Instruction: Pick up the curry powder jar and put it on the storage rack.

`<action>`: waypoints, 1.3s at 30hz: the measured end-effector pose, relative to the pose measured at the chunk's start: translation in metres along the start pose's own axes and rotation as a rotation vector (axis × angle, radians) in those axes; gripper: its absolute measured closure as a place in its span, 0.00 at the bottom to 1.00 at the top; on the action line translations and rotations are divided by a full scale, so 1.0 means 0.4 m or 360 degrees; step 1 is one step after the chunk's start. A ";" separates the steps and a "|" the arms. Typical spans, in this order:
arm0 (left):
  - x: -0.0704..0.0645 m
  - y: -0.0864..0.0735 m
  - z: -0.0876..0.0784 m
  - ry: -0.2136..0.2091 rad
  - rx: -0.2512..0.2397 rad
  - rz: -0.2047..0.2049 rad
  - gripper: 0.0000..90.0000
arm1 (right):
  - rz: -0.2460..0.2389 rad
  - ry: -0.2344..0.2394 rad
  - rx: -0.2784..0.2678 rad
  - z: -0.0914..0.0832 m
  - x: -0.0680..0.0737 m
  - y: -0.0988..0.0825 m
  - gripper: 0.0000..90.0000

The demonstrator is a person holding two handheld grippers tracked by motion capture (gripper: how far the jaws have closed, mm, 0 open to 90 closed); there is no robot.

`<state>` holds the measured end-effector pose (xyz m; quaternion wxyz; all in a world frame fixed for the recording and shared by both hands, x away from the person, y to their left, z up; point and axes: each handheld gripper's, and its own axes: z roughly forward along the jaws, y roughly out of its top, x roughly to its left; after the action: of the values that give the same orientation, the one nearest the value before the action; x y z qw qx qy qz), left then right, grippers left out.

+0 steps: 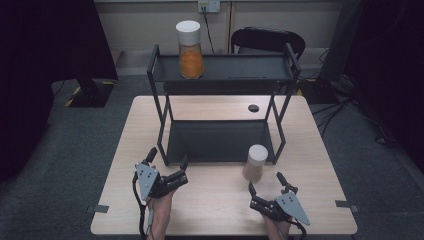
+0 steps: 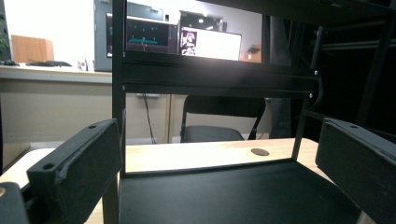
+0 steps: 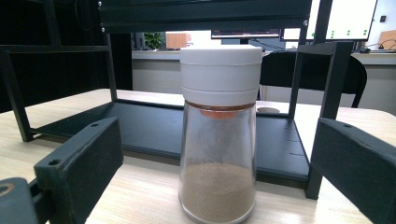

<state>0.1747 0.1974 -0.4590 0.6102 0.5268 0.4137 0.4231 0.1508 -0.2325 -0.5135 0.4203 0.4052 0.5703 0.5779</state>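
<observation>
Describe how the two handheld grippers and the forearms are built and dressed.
Both the left gripper and right gripper are black, each with two blocky matte jaws with small holes, a grey three-cornered plate on top, and a trailing black cable. The forearms show no sleeves.

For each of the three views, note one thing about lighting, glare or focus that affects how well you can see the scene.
High view: evenly lit table, but the room's corners fall into darkness. Left gripper view: bright screens and wall behind the rack leave it near silhouette, and the close fingers look soft. Right gripper view: the brown-powder jar is sharp and well lit, while the background screens are washed out.
</observation>
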 end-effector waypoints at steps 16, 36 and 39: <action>-0.012 -0.109 -0.014 0.0025 0.0076 0.0039 0.00 | -0.0001 0.0000 0.0000 0.000 0.000 0.000 0.02; -0.028 -0.147 -0.009 0.0073 0.0122 0.0081 0.00 | 0.0000 0.0006 0.0000 0.000 -0.001 0.000 0.02; -0.031 -0.146 -0.008 0.0085 0.0128 0.0082 0.00 | 0.0000 0.0004 0.0000 0.000 -0.001 0.000 0.02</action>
<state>0.1725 0.1815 -0.5166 0.5662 0.5499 0.4327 0.4357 0.1509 -0.2328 -0.5135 0.4196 0.4046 0.5708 0.5783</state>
